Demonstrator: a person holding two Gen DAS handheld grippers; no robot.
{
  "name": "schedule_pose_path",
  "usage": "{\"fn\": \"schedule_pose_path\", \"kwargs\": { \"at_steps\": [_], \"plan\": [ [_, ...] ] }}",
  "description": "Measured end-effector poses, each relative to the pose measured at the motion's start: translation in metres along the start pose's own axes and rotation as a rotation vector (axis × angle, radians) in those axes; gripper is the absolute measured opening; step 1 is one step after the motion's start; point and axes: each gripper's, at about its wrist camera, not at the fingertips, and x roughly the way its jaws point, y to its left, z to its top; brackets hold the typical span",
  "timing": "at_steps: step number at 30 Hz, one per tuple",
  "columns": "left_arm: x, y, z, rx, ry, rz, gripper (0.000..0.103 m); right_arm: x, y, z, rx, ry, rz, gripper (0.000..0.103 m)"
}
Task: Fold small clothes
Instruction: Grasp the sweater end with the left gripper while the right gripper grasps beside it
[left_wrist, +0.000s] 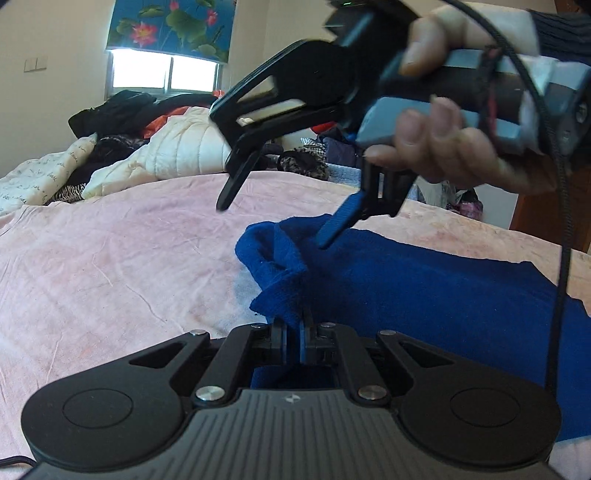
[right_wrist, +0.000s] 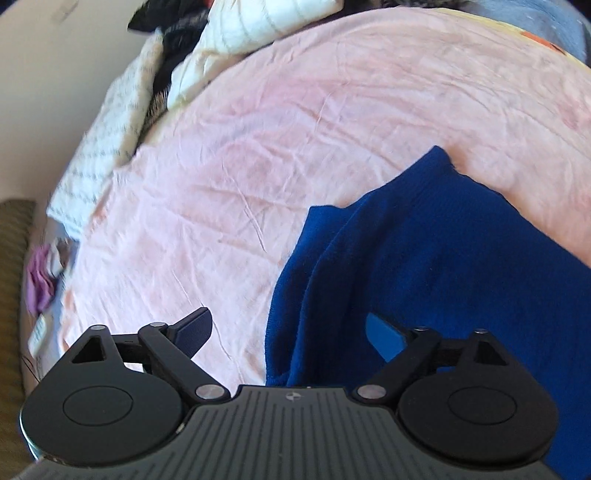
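Here, in the left wrist view, the left tongs (left_wrist: 294, 332) at bottom centre are pressed together, pinching a bunched edge of the blue garment (left_wrist: 443, 288). The cloth lies on the pink bed cover (left_wrist: 110, 266) and its long axis runs from the pinched edge toward the right of the frame. Just above and behind, the right tongs (left_wrist: 275, 218), held by a hand (left_wrist: 443, 147), stand spread, with one pad touching or almost touching the raised fold. In the right wrist view, the spread right tongs (right_wrist: 291, 336) have the garment's left edge between them, not pressed. I judge they must grip next.
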Motion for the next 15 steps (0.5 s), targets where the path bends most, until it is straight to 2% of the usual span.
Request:
{"fn": "schedule_pose_path", "kwargs": {
  "at_steps": [2, 6, 8, 10, 12, 13, 14, 15],
  "plan": [
    [0.002, 0.001, -0.001, -0.008, 0.007, 0.001, 0.005, 0.021, 0.013, 0.007, -0.060, 0.072, -0.106, 0.076],
    [0.003, 0.005, -0.001, -0.020, 0.010, 0.001, 0.005, 0.054, 0.038, 0.011, -0.207, 0.119, -0.299, 0.076],
    [0.003, 0.005, -0.001, -0.020, 0.010, -0.003, 0.005, 0.065, 0.045, 0.009, -0.255, 0.131, -0.346, 0.076],
    [0.003, 0.006, 0.000, -0.024, 0.008, -0.004, 0.005, 0.065, 0.047, 0.006, -0.284, 0.096, -0.352, 0.074],
    [0.002, 0.006, 0.000, -0.017, 0.005, -0.003, 0.005, 0.054, 0.043, 0.003, -0.315, 0.043, -0.378, 0.050],
    [0.001, 0.006, 0.000, -0.012, -0.002, -0.004, 0.005, 0.046, 0.035, 0.003, -0.302, 0.032, -0.374, 0.023],
    [-0.001, 0.004, 0.000, -0.003, -0.009, -0.009, 0.005, 0.036, 0.025, 0.003, -0.265, 0.026, -0.323, 0.017],
    [-0.004, 0.002, 0.001, 0.011, -0.017, -0.014, 0.005, 0.027, 0.016, 0.001, -0.240, 0.014, -0.284, 0.015]
  ]
}}
